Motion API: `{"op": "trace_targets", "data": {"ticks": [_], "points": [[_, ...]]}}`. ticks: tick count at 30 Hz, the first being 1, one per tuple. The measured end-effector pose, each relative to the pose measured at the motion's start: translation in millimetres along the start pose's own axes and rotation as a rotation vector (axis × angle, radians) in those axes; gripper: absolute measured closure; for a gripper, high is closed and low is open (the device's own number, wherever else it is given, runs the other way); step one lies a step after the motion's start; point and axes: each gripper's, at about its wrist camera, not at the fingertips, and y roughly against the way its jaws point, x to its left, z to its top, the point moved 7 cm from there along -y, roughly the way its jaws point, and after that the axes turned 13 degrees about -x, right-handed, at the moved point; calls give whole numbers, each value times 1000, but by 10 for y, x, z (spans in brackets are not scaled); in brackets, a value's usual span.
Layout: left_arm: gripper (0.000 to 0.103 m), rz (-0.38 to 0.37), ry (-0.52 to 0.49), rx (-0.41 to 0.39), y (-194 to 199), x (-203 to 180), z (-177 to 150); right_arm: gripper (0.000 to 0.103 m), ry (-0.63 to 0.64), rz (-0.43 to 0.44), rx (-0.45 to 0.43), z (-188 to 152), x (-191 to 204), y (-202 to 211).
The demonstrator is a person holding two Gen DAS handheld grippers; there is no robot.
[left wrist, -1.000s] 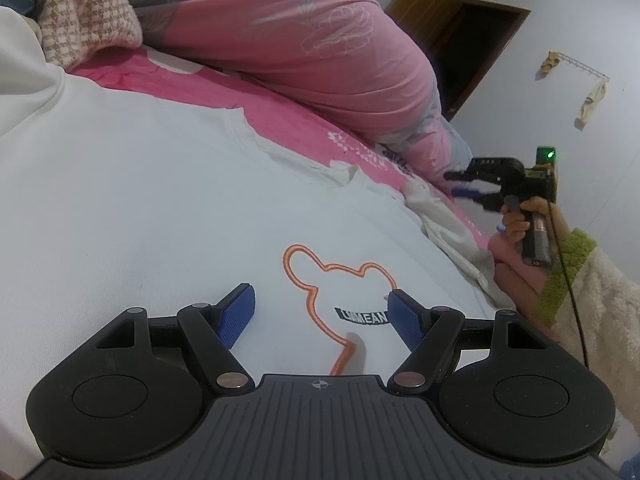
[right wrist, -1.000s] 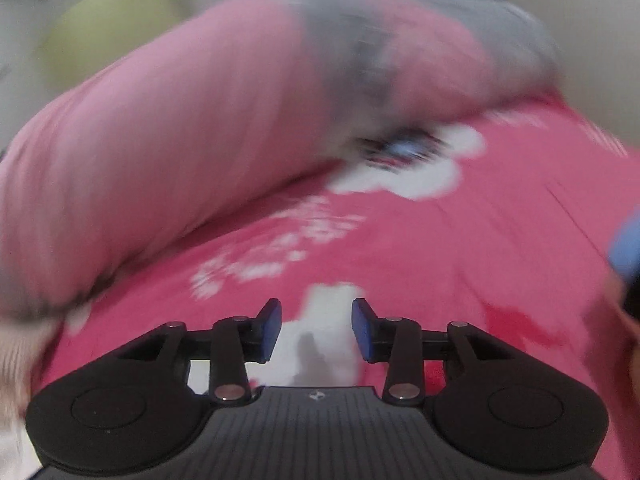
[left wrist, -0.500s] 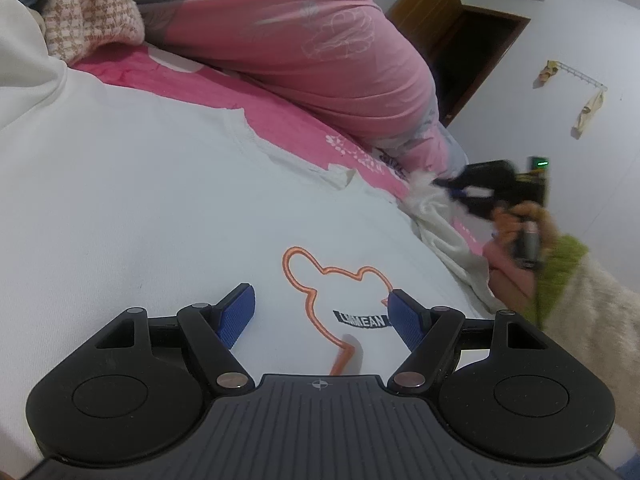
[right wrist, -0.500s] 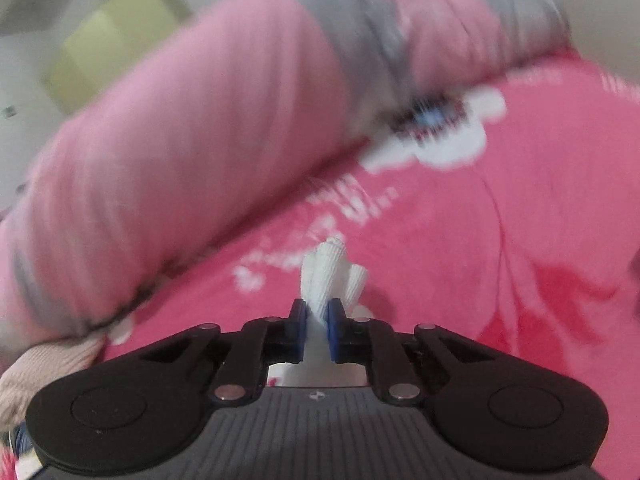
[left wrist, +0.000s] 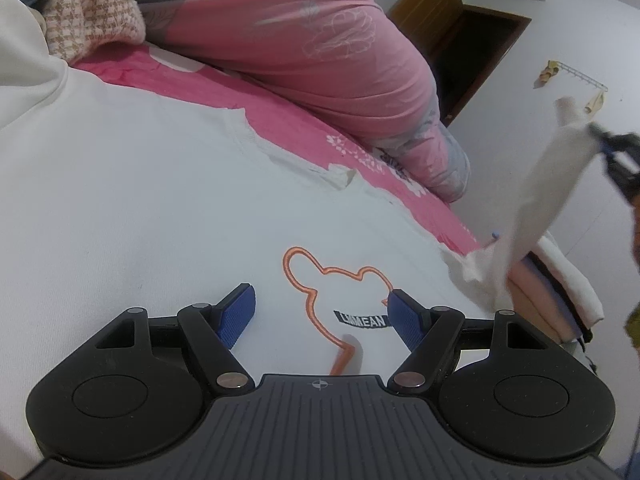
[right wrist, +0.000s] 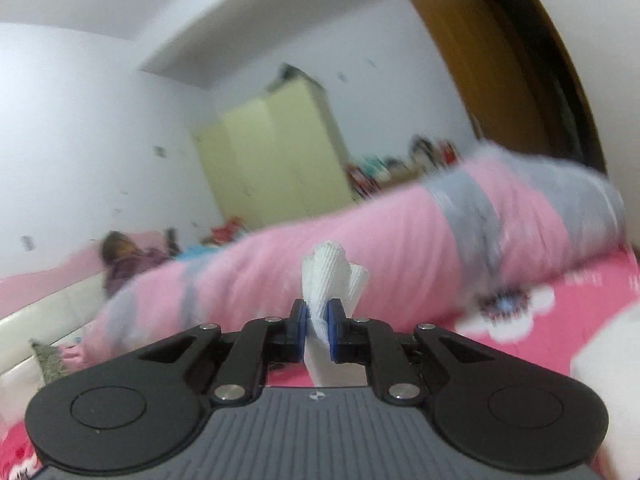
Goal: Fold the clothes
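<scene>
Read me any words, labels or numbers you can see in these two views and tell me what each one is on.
"LMMEAN", as best it reads, the first letters blurred: a small black label on the white sweatshirt, inside the orange bear outline.
White print on the pink bedsheet, beside the rolled quilt: too small and blurred to read.
Right wrist view: motion-blurred, no readable text.

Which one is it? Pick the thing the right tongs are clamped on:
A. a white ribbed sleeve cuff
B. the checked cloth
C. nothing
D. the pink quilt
A: the right tongs are shut on the white ribbed sleeve cuff, which sticks up between the blue pads, and the sleeve hangs from them above the bed.
</scene>
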Motion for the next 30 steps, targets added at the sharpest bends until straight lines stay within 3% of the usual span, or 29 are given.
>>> {"op": "trace_targets", "data": {"ticks": [4, 8, 14, 16, 17, 18, 20, 22, 26, 30], "points": [[29, 4, -4, 3, 11, -10, 1, 92, 46, 108, 12, 207, 350, 27], [29, 32, -32, -3, 66, -47, 25, 92, 72, 274, 75, 98, 834, -170], [29, 48, -44, -39, 465, -167, 208, 89, -16, 549, 237, -684, 1464, -788], [29, 52, -52, -41, 633, -210, 226, 74, -38, 589, 366, -1118, 1644, -1022], [29, 55, -59, -37, 707, -231, 219, 49, -16, 543, 429, -1366, 1690, -1166], [29, 59, -66, -31, 770, -251, 203, 42, 20, 474, 477, -1578, 1668, -1266], [29, 69, -85, -21, 879, -289, 173, 43, 94, 332, 569, -1988, 1609, -1448], [29, 85, -114, -15, 930, -316, 153, 43, 59, 239, 607, -2132, 1449, -1436], [26, 132, -138, -20, 876, -303, 198, 43, -145, 132, 505, -1863, 994, -970], [25, 209, -78, -30, 704, -176, 296, 42, -313, -27, 422, -1814, 462, -296]]}}
